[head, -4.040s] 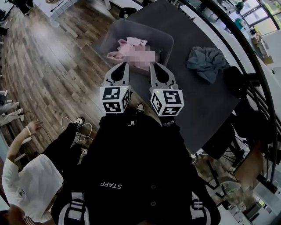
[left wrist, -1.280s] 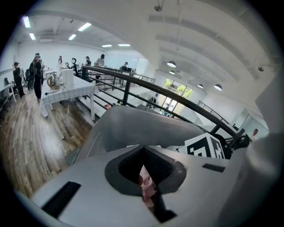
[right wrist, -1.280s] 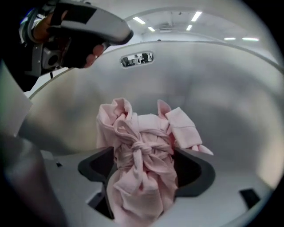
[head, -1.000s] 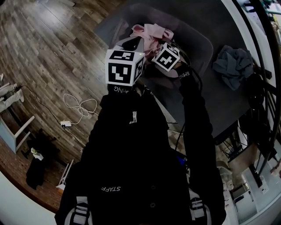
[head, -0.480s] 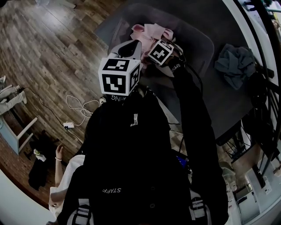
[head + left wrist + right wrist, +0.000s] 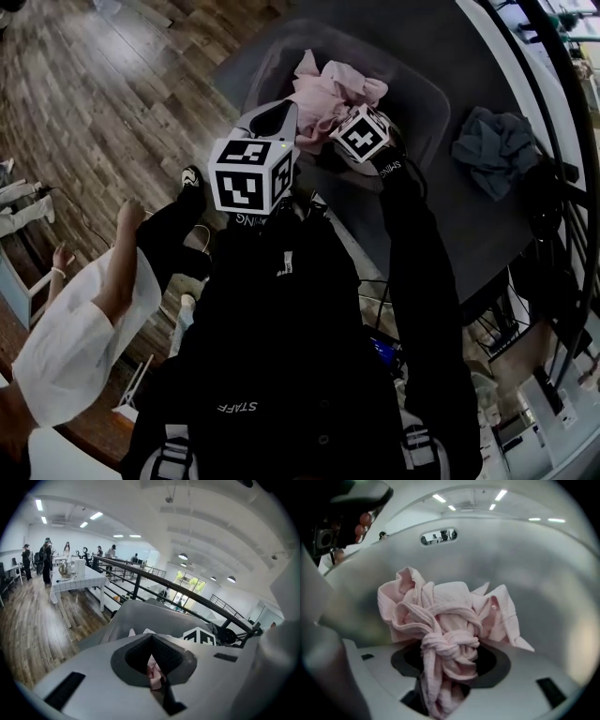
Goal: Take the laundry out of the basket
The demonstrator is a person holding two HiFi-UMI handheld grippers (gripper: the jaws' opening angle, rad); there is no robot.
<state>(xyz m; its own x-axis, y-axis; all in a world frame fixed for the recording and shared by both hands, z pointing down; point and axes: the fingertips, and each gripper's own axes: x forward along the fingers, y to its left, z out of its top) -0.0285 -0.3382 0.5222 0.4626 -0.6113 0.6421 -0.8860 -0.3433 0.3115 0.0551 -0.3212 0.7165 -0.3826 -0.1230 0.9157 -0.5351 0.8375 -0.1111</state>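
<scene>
A pink knotted garment (image 6: pixel 333 92) bunches up inside the grey laundry basket (image 6: pixel 424 101) on the dark table. My right gripper (image 6: pixel 326 133) reaches into the basket from its near side. Its jaws have just been closing with the garment's knot (image 6: pixel 449 644) between them, and the right gripper (image 6: pixel 449 677) now stands shut on it. My left gripper (image 6: pixel 274 120) hovers at the basket's near left rim. In the left gripper view the left gripper (image 6: pixel 153 658) is shut, and a small fold of pink cloth (image 6: pixel 153 673) is pinched between its pads.
A grey-blue cloth (image 6: pixel 497 150) lies crumpled on the dark table (image 6: pixel 469 234) to the right of the basket. A dark railing (image 6: pixel 562 141) runs past the table's right edge. A person in a white top (image 6: pixel 75 337) stands on the wooden floor at left.
The right gripper's jaws closed on the pink knot, and the garment now stands higher in the basket. Both grippers shifted slightly. A person in white came further into view at left.
</scene>
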